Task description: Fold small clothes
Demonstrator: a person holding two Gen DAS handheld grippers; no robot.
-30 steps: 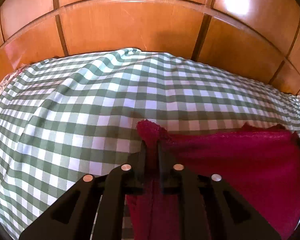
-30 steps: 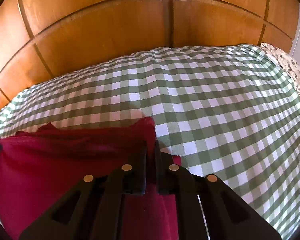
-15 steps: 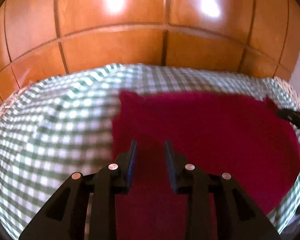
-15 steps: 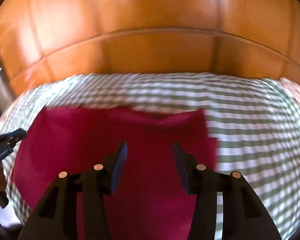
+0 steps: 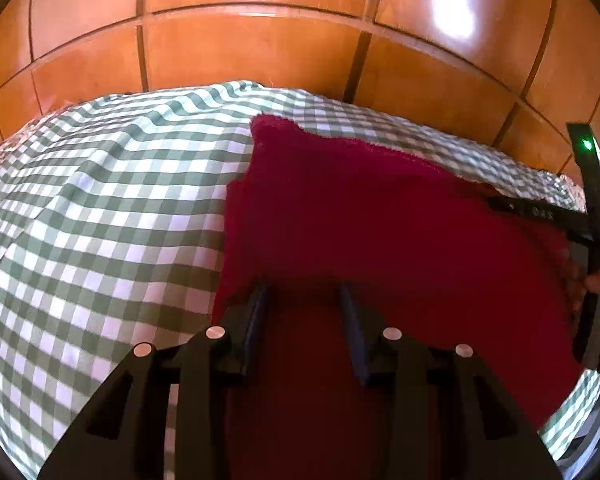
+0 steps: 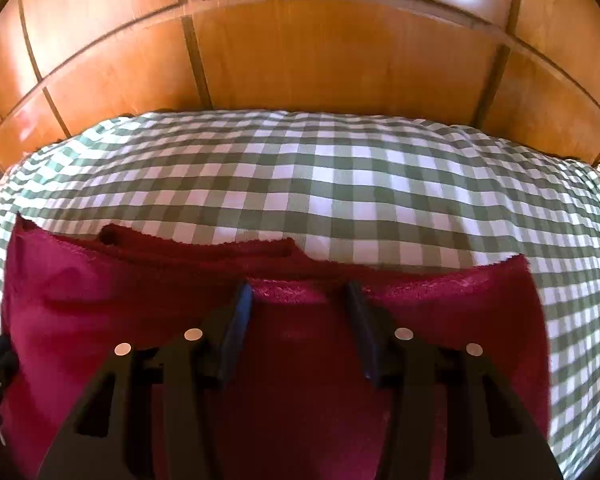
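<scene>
A dark red terry cloth (image 5: pixel 400 232) lies flat and folded on the green-and-white checked cover (image 5: pixel 100 208). My left gripper (image 5: pixel 304 292) hovers over the cloth's near left part, its jaws opening with nothing pressed between them. In the right wrist view the same red cloth (image 6: pixel 140 280) shows a doubled far edge. My right gripper (image 6: pixel 298 292) stands over its middle, jaws opening, only the cloth's surface below them. The right gripper's fingers (image 5: pixel 540 212) also reach in at the right edge of the left wrist view, with part of a hand.
The checked cover (image 6: pixel 340 184) spreads over a soft raised surface. Right behind it stands a glossy wooden panelled wall (image 5: pixel 260 48). A patterned fabric edge (image 5: pixel 568 184) peeks out at the far right.
Both grippers let go of the red cloth's corners and opened. The cloth went from lifted and bunched to lying flat on the cover. Both grippers shifted back over it.
</scene>
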